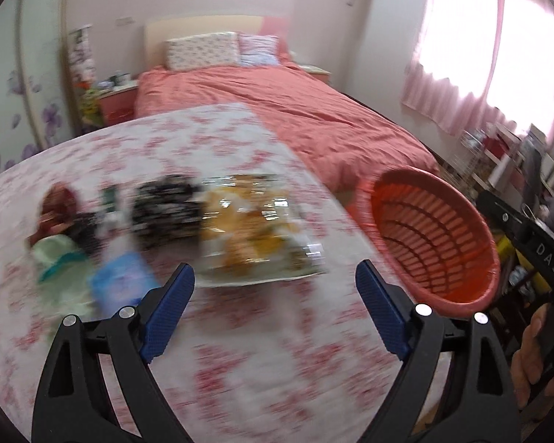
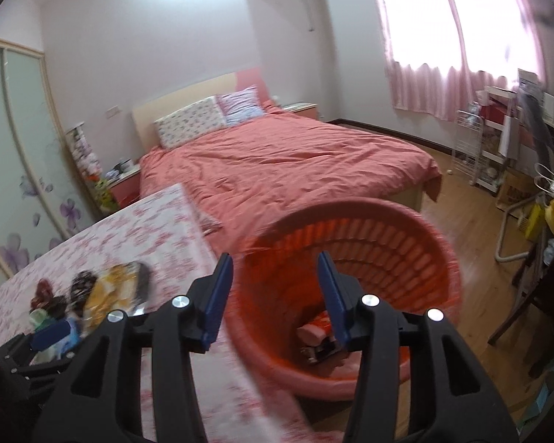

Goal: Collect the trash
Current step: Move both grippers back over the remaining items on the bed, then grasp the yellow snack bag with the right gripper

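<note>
Several pieces of trash lie blurred on the floral tablecloth (image 1: 240,369): a clear bag of yellow snacks (image 1: 255,236), a black patterned wrapper (image 1: 166,210), a red wrapper (image 1: 55,203), a green packet (image 1: 55,262) and a blue packet (image 1: 122,280). My left gripper (image 1: 275,277) is open just short of the snack bag, holding nothing. A red slatted basket (image 1: 424,229) stands off the table's right edge. My right gripper (image 2: 274,258) hangs open above the basket (image 2: 387,258), nothing between its fingers. Wrappers (image 2: 314,336) lie at the basket's bottom.
A bed with a coral cover (image 2: 277,170) lies beyond the table. Shelves and a white rack (image 2: 469,147) line the right wall under pink curtains. A dark chair (image 2: 535,295) stands right of the basket. A hand (image 1: 535,350) shows at the left view's right edge.
</note>
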Available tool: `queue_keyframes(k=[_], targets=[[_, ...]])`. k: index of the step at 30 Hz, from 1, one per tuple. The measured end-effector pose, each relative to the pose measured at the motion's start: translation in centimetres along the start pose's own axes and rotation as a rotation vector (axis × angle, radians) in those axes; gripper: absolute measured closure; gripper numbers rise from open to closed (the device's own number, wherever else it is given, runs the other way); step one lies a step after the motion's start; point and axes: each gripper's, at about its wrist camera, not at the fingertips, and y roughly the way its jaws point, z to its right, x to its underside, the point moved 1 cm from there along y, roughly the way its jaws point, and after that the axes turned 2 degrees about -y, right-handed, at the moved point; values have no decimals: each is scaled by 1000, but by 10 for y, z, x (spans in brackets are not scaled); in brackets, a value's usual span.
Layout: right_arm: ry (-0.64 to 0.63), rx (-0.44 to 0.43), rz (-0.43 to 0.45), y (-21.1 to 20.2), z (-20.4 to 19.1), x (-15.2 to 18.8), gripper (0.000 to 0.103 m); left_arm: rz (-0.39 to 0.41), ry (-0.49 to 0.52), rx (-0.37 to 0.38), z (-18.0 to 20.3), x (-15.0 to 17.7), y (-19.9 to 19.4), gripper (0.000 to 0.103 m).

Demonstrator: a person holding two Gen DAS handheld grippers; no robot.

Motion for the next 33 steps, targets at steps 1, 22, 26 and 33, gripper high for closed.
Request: queue_keyframes(k=[1, 22, 26, 33], targets=[[-14, -15, -8, 0, -11, 2, 55, 7, -12, -15, -10, 2, -3, 15], [-134, -136, -188, 56, -158, 33, 18, 18, -256, -206, -158, 31, -36, 15], [-154, -106, -215, 71, -172, 33, 8, 15, -271, -206, -166, 33, -36, 15], [-141, -48, -339, 106, -166, 42, 8, 10, -288, -209, -177, 39, -37, 15]])
